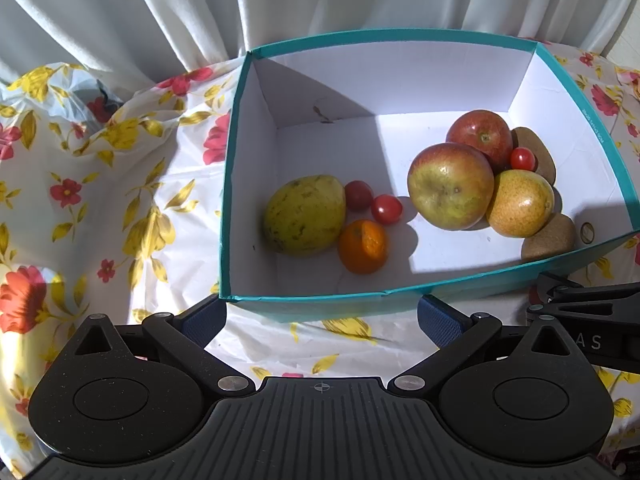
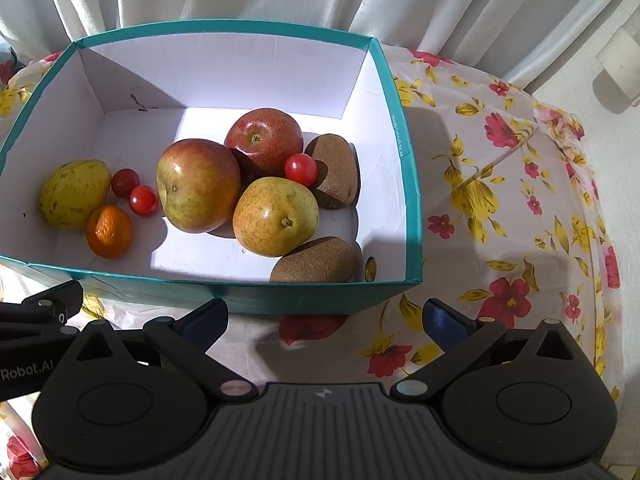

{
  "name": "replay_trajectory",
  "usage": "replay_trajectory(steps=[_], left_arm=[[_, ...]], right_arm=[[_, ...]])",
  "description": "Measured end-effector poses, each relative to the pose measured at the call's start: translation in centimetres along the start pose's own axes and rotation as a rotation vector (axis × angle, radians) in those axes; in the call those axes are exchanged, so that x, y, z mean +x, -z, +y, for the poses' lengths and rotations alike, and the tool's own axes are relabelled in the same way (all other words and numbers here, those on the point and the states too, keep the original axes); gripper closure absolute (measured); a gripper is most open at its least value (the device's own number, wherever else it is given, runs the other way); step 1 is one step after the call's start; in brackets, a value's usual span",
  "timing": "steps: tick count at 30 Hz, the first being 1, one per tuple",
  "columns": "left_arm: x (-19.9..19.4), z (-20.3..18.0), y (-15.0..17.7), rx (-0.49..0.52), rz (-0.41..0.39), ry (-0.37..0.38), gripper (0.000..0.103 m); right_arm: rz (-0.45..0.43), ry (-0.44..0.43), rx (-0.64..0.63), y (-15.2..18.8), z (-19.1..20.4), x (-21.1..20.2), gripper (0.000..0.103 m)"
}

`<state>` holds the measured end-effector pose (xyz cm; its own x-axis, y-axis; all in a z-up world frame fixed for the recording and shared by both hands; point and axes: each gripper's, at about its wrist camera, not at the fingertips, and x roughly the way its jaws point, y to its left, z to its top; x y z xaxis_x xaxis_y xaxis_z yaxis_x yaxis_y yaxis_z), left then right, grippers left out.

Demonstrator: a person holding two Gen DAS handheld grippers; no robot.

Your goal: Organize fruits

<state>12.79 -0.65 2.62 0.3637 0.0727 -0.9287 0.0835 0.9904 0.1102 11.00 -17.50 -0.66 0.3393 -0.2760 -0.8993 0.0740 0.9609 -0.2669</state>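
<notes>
Inside the teal cardboard box [image 2: 404, 168], from left: firm yellow-green mango [image 2: 74, 193], soft-skinned orange mandarin [image 2: 109, 231], fragile red cherry tomatoes [image 2: 143, 199], heavy, slick red-green apples [image 2: 198, 185]. Grasp each around its middle. Left gripper [image 1: 320, 316] and right gripper [image 2: 326, 318] hover empty, jaws apart.

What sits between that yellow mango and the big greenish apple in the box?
Two cherry tomatoes lie between the mango and the apple, with an orange just nearer; the right wrist view shows it.
</notes>
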Motion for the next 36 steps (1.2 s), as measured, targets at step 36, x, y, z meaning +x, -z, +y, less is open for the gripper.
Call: replay_trajectory(steps=[36], left_arm=[[0.36,-0.01,-0.11,-0.003,0.018,0.009,0.000]], right_arm=[[0.007,0.007,-0.012,-0.21,0.04,0.22,0.000]])
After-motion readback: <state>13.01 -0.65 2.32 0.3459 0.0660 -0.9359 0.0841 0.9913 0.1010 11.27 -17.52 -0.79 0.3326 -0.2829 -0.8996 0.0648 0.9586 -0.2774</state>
